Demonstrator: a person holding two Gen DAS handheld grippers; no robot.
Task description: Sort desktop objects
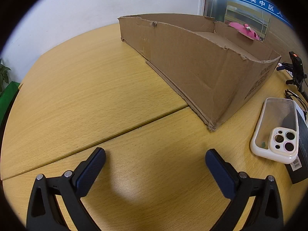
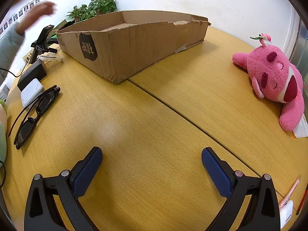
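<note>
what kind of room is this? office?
Probably an office or meeting room: wood-grain table, potted plant by the wall, a row of small portrait photos pinned up, and a blue sign on a glass door.

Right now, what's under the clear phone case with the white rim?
The clear phone case with the white rim lies partly on a flat black box with a barcode label. Through it, wooden table shows; the box's covered part stays unclear.

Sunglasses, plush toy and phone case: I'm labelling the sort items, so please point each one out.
Sunglasses (image 2: 41, 104), right wrist view, on the upper dark lens.
Plush toy (image 2: 273, 73), right wrist view, on its pink face.
Phone case (image 1: 277, 119), left wrist view, on its clear back.
</note>
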